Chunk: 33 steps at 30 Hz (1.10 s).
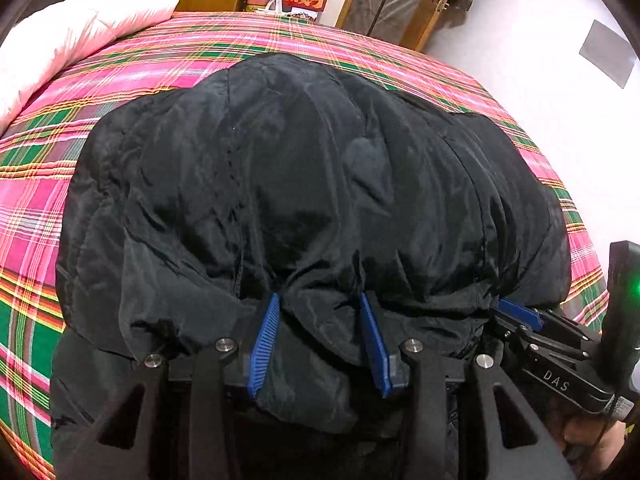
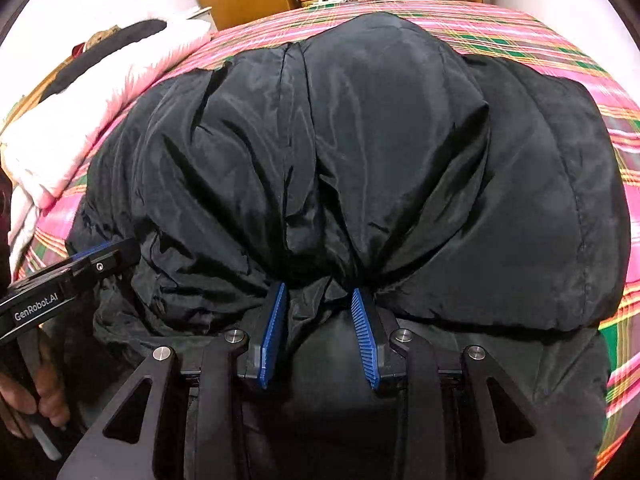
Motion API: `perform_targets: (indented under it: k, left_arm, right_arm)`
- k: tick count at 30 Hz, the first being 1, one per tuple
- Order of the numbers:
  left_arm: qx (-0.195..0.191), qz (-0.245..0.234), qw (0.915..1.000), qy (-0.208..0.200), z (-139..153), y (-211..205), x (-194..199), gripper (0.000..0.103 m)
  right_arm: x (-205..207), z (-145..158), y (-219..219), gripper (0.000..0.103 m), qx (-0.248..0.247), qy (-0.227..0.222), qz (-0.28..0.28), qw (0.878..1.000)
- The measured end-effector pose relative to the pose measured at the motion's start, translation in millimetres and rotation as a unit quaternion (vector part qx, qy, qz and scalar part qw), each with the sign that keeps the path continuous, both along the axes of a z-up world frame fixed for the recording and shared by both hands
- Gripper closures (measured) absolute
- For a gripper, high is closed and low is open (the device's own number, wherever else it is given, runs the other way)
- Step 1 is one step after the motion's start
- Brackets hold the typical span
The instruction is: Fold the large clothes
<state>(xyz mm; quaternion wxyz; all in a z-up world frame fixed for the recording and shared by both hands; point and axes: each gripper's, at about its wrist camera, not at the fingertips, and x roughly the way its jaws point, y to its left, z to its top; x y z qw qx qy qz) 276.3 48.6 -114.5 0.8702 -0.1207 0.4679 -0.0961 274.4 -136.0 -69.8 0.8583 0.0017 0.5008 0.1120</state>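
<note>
**Two claws grip one black coat on the bed**

One black padded coat (image 1: pixel 304 184) lies bunched on the plaid bed (image 1: pixel 36 200). Two claws clamp its near edge: the left claw (image 1: pixel 320 300) pinches a gathered fold, and the right claw (image 2: pixel 318 290) pinches another beside it. One white quilt (image 1: pixel 80 28) sits at the bed's far left corner, apart from the coat.
</note>
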Motion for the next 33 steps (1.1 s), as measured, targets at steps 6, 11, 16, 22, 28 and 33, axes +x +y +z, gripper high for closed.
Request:
perform_targets:
  k: [6, 11, 16, 22, 28, 33]
  left_arm:
    - [0.006, 0.003, 0.9998, -0.017, -4.1, -4.5, -6.1, 0.058]
    - [0.003, 0.007, 0.9990, -0.044, -3.8, -6.7, -21.8, 0.058]
    - [0.017, -0.004, 0.9988, -0.045, 16.2, -7.3, -43.9, 0.058]
    - [0.043, 0.000, 0.9972, -0.062, 58.8, -9.2, -102.8, 0.059]
    - [0.052, 0.014, 0.9957, -0.075, 93.6, -19.1, -173.7, 0.059]
    - [0.057, 0.012, 0.9950, -0.081, 112.1, -25.8, -211.9, 0.059]
  right_arm:
    - [-3.5, -0.5, 6.8, 0.069, -0.007, -0.004, -0.001, 1.000]
    - [-5.5, 2.6, 14.3, 0.069, -0.015, 0.007, 0.000, 1.000]
    - [-18.6, 29.9, 11.4, 0.067, -0.009, 0.011, -0.005, 1.000]
    - [-77.6, 73.2, -10.0, 0.066, 0.005, -0.032, -0.018, 0.999]
    - [-142.4, 98.7, -27.6, 0.060, 0.030, -0.051, -0.024, 0.998]
    - [-190.4, 106.5, -37.5, 0.059, 0.031, -0.057, -0.015, 0.998]
